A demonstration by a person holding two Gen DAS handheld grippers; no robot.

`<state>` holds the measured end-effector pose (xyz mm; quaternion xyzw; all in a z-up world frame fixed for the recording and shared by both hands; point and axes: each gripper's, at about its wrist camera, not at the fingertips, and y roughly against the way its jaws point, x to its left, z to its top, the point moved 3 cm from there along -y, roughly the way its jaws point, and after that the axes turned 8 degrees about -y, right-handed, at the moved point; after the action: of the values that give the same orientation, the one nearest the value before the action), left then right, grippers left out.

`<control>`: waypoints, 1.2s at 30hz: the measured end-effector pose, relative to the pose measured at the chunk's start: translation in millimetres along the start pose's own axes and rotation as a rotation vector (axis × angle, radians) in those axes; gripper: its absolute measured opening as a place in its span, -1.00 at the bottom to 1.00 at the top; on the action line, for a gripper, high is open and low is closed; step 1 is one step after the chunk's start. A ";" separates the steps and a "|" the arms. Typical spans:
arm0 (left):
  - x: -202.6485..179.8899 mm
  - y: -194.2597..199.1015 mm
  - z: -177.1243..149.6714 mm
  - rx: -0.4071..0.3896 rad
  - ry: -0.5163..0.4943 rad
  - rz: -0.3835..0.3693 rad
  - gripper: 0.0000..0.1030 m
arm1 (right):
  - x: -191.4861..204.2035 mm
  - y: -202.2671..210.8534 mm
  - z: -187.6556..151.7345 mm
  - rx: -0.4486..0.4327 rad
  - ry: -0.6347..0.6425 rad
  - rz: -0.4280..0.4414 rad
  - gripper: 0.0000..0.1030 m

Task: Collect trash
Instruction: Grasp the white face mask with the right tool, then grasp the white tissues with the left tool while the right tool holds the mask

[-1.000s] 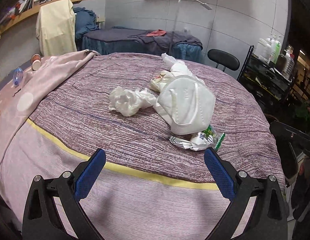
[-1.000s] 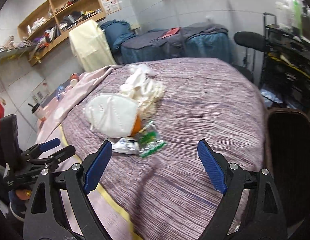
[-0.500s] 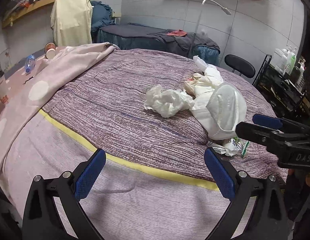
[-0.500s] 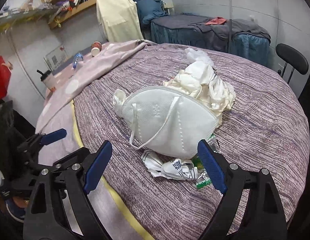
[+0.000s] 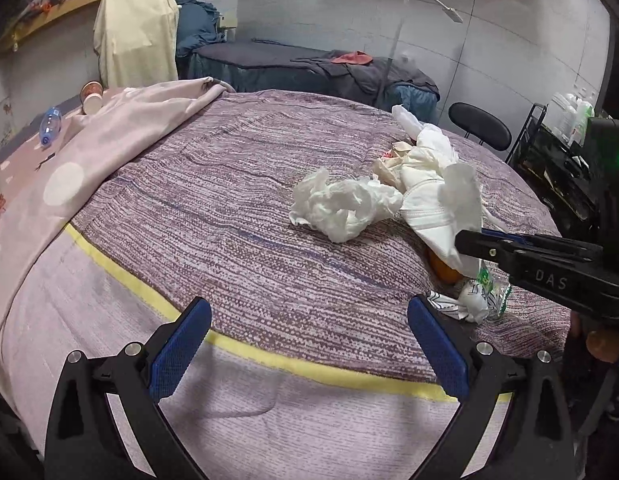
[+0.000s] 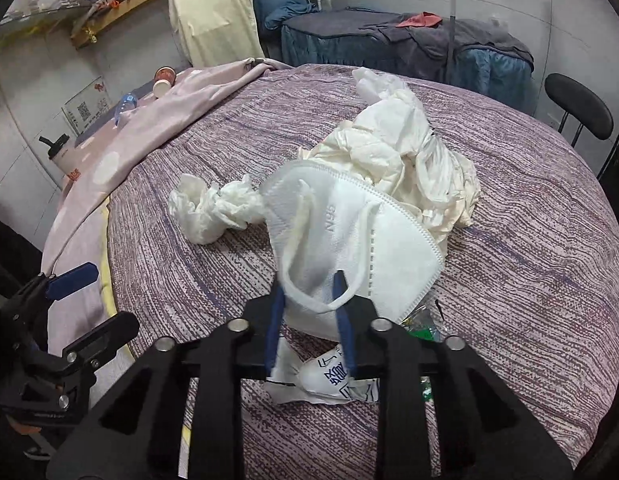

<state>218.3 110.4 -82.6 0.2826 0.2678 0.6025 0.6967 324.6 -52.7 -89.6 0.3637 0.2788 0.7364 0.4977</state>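
From the left wrist camera, the left gripper (image 5: 309,344) hovers with its blue textured pads set wide apart and nothing between them, over the near edge of a round bed (image 5: 213,200) whose woven purple-and-white cover carries a yellow band. This view alone shows an orange round thing (image 5: 443,270), partly hidden under the lifted edge of the white mask (image 5: 445,216), and the side of the right gripper (image 5: 469,245), its black arm lettered "DAS". A crumpled white tissue (image 5: 341,208) lies just left of the mask, and a printed wrapper (image 5: 471,304) with green bits lies beside the orange thing. From the right wrist camera, the right gripper (image 6: 309,292) has its jaws closing, the blue pads nearly together with the mask's near edge and an ear loop bunched between them. Only here does the mask (image 6: 349,240) show its embossed "N95", stitched seam and folded cup shape. Behind it sits a heap of creased cream plastic bags (image 6: 393,160); below it the wrapper (image 6: 321,384) shows blue characters too small to read.
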 end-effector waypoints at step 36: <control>-34.3 23.9 24.4 -0.078 -0.081 -0.012 -0.47 | -45.5 127.8 -54.1 -0.228 -0.105 0.075 -0.78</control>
<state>214.8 77.4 -47.3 0.2778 0.2174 0.5963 0.7211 223.7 -142.5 -33.9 0.3528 0.1529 0.7615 0.5218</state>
